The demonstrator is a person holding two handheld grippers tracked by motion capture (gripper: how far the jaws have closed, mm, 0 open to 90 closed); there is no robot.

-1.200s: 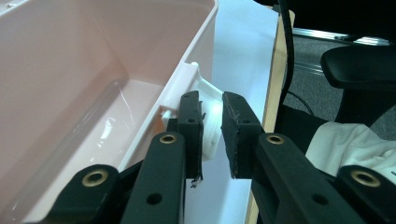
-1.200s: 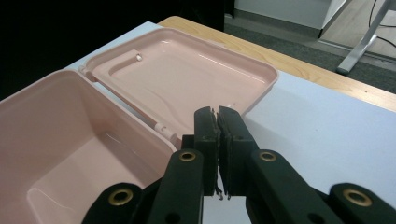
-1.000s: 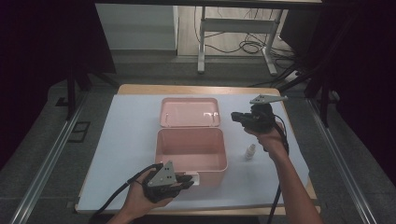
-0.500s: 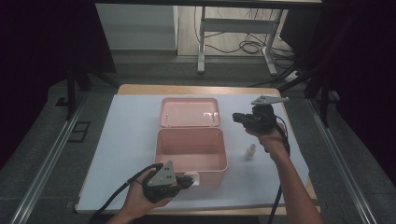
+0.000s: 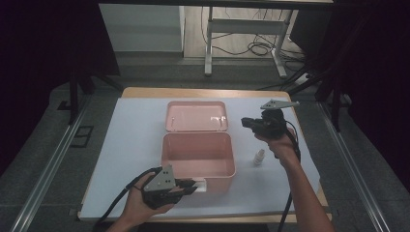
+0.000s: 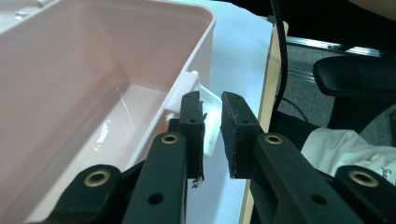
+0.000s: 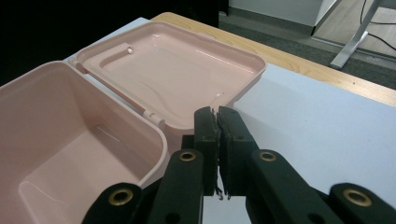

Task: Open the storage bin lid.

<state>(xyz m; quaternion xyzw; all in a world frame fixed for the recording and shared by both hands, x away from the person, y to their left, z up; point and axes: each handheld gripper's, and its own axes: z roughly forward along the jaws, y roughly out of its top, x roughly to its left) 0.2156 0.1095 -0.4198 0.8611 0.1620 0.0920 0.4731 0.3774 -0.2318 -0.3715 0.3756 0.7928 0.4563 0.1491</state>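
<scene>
An open pink box (image 5: 198, 155) stands mid-table, its lid (image 5: 196, 116) laid flat behind it. My left gripper (image 5: 192, 186) lies at the box's front wall, at the white latch (image 5: 201, 183). In the left gripper view its jaws have just been opening, and the latch (image 6: 212, 119) shows in the narrow gap between the pads (image 6: 236, 130) of the left gripper (image 6: 211, 99), which do not press on it. My right gripper (image 5: 247, 123) hovers to the right of the lid, shut with nothing in it (image 7: 216, 110). The box (image 7: 70, 140) is empty inside.
A small white bottle (image 5: 259, 156) stands on the white mat (image 5: 135, 135) right of the box, below my right hand. The wooden table edge (image 5: 203, 93) runs along the far side, with desk legs and cables (image 5: 251, 48) on the floor beyond.
The left gripper has edged slightly left along the box's front wall. The right hand, the box and the bottle stay as they were.
</scene>
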